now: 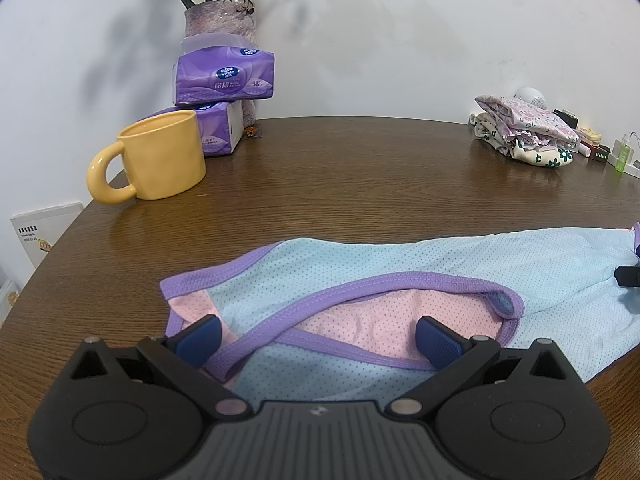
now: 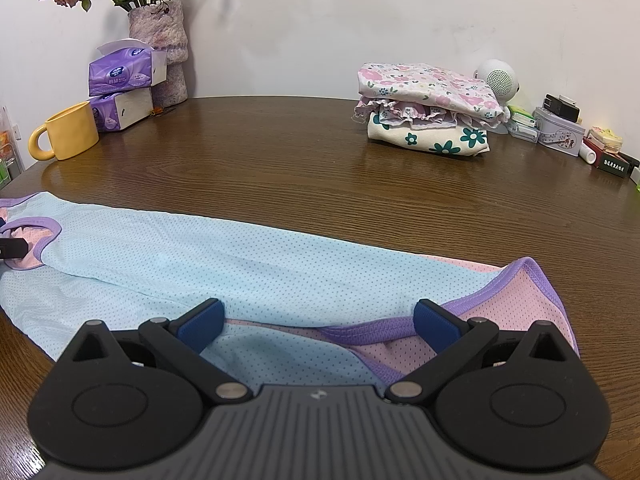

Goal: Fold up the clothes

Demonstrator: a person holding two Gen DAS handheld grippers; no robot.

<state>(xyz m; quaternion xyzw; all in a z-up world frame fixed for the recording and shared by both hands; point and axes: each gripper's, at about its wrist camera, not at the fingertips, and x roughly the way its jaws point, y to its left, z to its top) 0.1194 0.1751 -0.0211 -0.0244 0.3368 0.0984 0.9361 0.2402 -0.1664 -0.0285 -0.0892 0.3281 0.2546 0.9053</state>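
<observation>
Dark wood-grain worktop [image 2: 304,168], the largest surface, runs back to a pale wall and carries everything shown. Laid flat across its near edge is a light-blue mesh garment [image 2: 224,264] with purple binding and a pink inner layer; its long axis runs left to right, with an armhole end toward the left and a pink, purple-edged end toward the right. In the left wrist view the same garment [image 1: 400,264] shows a purple-bound opening and pink lining between the fingers. Left hand-held gripper [image 1: 318,336] sits low over that opening, pointing toward the far wall, its blue pads spread wide with cloth lying between them and not clamped. Right hand-held gripper [image 2: 318,318] sits equally low over the right end, also pointing toward the wall, its pads likewise wide apart above the fabric. Each body hides the garment's nearest edge, and whether the fingertips touch the cloth cannot be told. At the far right stands a stack of folded floral clothes [image 2: 432,110], well apart from the garment. At the far left are two purple tissue packs [image 1: 224,80], one on the other, before a vase of dried roses [image 1: 220,26] cut off by the frame's top. Beside them stands a yellow mug [image 1: 160,156], handle to the left. Small items [image 2: 568,132] at the right edge are hard to identify.
</observation>
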